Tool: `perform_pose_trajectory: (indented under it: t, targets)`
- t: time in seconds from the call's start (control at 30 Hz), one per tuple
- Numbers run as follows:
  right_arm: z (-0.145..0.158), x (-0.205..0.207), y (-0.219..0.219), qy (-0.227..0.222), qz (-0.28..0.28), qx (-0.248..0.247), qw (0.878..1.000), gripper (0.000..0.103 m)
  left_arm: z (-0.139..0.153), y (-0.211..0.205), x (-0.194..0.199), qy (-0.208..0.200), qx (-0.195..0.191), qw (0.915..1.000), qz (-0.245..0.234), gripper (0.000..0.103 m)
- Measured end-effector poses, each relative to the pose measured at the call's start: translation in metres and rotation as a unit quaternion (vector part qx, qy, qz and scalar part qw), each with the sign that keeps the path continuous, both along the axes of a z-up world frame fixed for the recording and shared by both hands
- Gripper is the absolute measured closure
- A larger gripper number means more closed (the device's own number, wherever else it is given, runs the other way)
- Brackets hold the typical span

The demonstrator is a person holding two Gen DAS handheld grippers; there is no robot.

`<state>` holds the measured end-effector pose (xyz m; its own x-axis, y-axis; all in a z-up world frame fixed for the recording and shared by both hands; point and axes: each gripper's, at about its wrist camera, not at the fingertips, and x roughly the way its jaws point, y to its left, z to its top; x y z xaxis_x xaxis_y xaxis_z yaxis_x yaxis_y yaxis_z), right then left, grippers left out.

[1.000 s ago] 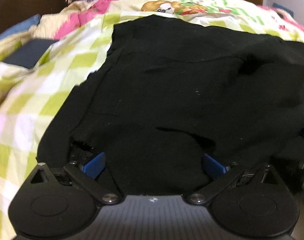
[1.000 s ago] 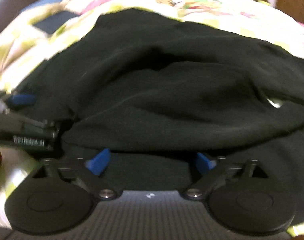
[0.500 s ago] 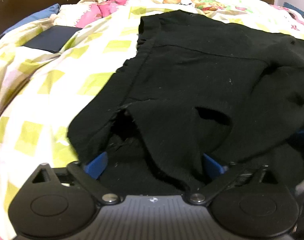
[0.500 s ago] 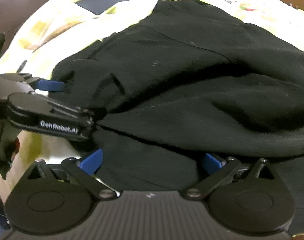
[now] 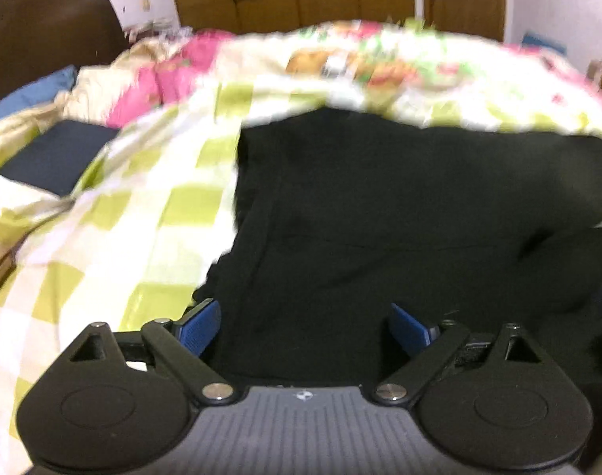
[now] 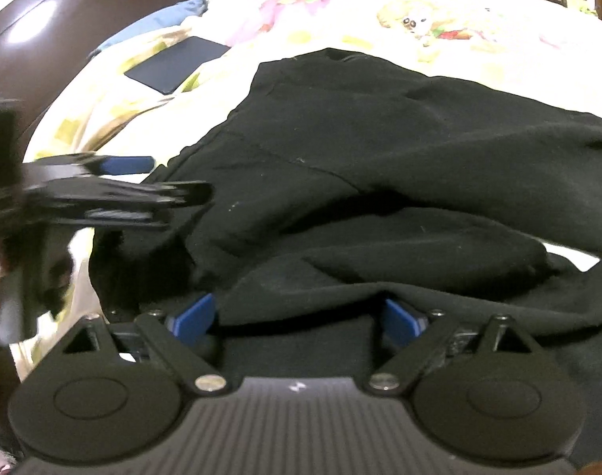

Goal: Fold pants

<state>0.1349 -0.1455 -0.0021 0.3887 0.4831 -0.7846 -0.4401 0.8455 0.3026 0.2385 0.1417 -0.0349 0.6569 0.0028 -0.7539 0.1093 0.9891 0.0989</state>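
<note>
The black pants [image 6: 380, 166] are lying on the bed [image 5: 150, 213], on a quilt with green and white squares. They are bunched up, with one part flopped over another, so the folding is only partly done.

The left tool [image 5: 305, 326] is hanging over the near left edge of the pants. Its two blue pads [image 5: 200, 324] are standing wide apart, and they are not pinching anything. The right tool [image 6: 297, 318] is sitting low over the near edge too. Its jaws are closing a little, but they are still wide. A flap of black cloth is lying between them, and the pads are not squeezing it.

It looks like this is the time between two folds. Both tools are empty and are getting ready for a new grab.

Next, I think each tool needs to find an edge of the pants and pinch it tight. The cloth is soft and thick in layers, so the tools should be grabbing only the top layer. Then they should be lifting together, so the fold comes out neat.
</note>
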Motion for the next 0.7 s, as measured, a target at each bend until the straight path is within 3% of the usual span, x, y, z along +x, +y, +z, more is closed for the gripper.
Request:
perform_pose_trajectory:
  t: [0.1,0.17,0.33,0.53,0.6,0.7]
  targets:
    - [-0.022,0.001,0.022,0.018,0.007,-0.023,1.0,0.01,-0.019,0.004,0.004,0.014,0.041,0.999,0.006,0.0]
    - [-0.031,-0.002,0.037,0.011,0.015,-0.051,0.998,0.0,-0.023,0.007,0.001,0.013,0.076,0.9968,0.024,0.0]
    - [-0.038,-0.007,0.078,0.002,0.043,-0.071,0.997,0.0,-0.028,0.06,-0.002,0.03,0.033,0.9945,0.095,0.0]
    - [-0.036,-0.01,0.1,0.015,0.061,-0.05,0.997,0.0,-0.021,0.058,-0.01,0.02,0.094,0.9924,0.077,0.0]
    - [-0.027,-0.01,0.097,0.024,0.077,-0.045,0.996,0.0,-0.011,0.063,-0.008,0.03,0.074,0.9937,0.079,0.0]
    - [-0.001,-0.002,0.062,0.046,0.085,0.011,0.995,0.013,0.018,0.068,-0.015,0.017,-0.008,0.9987,0.048,0.0]
